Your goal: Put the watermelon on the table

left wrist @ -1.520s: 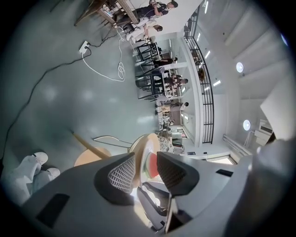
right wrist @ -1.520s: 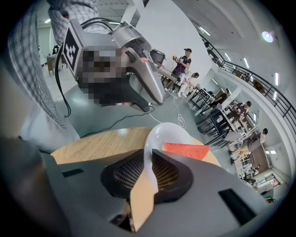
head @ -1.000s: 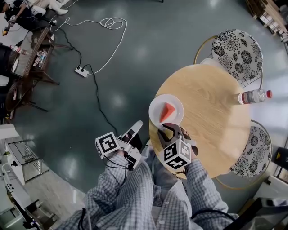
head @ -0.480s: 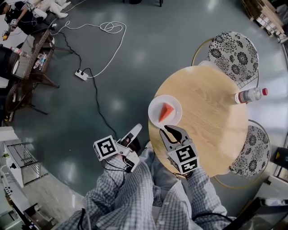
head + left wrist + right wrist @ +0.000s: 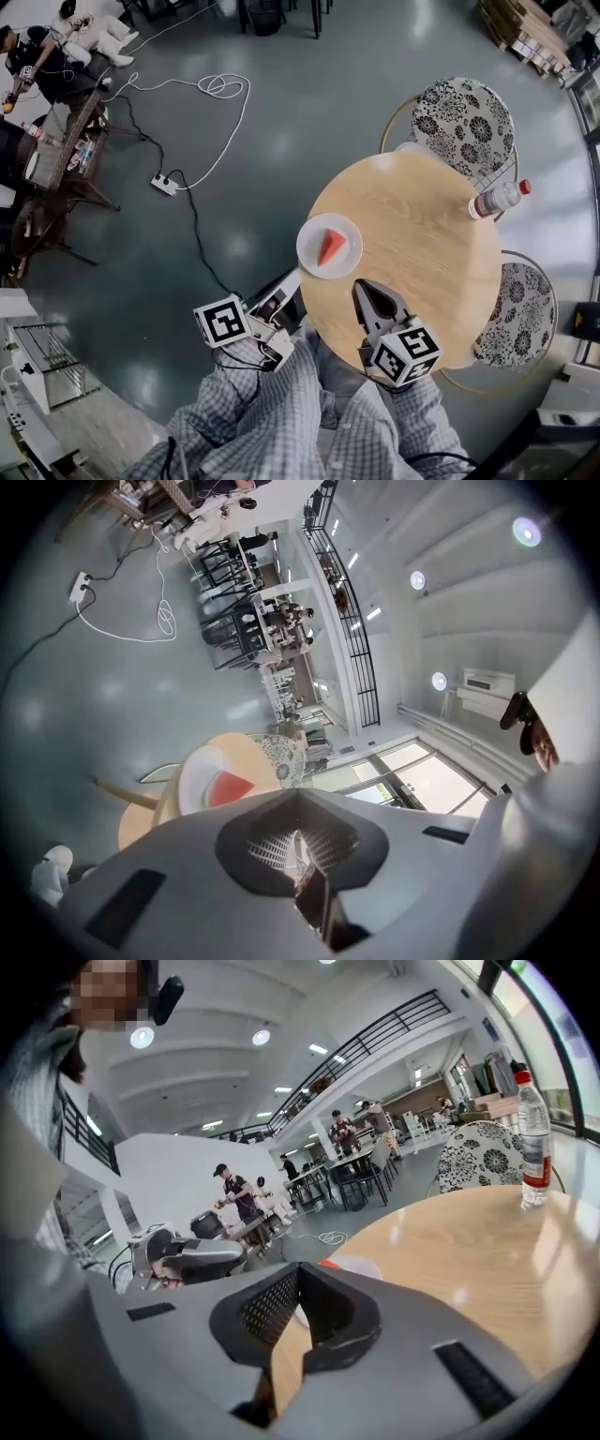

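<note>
L hand-held gripper (image 5: 292, 277): jaws have just been closing. Tips now together w/ nothing between them; its own view shows the two jaws meeting in a point. In head view it points up-frame & a bit to the right. Its marker cube (image 5: 223, 322) sits behind the jaws, on the person's side. L forearm (image 5: 220, 403), in a checked sleeve, runs back from the cube.

R hand-held gripper (image 5: 362, 285): jaws also together at the tips, empty. It points up-frame, leaning slightly left, so the two grippers angle toward each other but stay well apart. Its cube (image 5: 405, 354) sits just behind the jaws, w/ R forearm (image 5: 417, 427), same checked sleeve, behind that.
</note>
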Available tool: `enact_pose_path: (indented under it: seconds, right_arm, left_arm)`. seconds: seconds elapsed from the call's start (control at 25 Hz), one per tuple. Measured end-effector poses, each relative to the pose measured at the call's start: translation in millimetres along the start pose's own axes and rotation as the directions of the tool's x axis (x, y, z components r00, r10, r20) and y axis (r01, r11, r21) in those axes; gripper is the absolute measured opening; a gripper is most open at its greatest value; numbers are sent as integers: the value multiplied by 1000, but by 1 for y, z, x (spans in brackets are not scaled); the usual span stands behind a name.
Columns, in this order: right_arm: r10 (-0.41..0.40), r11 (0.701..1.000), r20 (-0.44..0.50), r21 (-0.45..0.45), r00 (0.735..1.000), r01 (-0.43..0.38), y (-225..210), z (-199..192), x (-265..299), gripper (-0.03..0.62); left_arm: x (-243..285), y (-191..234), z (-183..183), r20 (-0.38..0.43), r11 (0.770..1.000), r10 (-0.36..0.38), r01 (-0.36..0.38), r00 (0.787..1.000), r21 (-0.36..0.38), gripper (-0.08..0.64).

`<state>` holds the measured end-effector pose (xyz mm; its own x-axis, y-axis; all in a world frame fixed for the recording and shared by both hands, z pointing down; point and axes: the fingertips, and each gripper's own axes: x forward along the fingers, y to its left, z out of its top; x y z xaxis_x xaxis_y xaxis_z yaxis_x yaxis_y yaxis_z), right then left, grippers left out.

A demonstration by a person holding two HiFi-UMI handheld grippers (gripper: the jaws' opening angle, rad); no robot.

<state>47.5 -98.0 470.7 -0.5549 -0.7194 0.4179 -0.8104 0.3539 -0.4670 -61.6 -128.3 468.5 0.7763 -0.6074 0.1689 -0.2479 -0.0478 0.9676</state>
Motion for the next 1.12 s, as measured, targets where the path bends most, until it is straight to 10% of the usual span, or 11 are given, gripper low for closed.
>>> enact_pose_path:
  seconds: [0.56, 1.12]
  right_arm:
    - [-76, 997, 250, 18, 965, 74, -2, 77, -58, 8]
    - [-89, 991, 369, -57, 925, 119, 10, 124, -89, 8]
  left_arm:
    - [22, -83, -5, -88, 986, -130, 139, 988, 97, 6]
    - [42, -155, -17, -180, 908, -224, 272, 958, 318, 6]
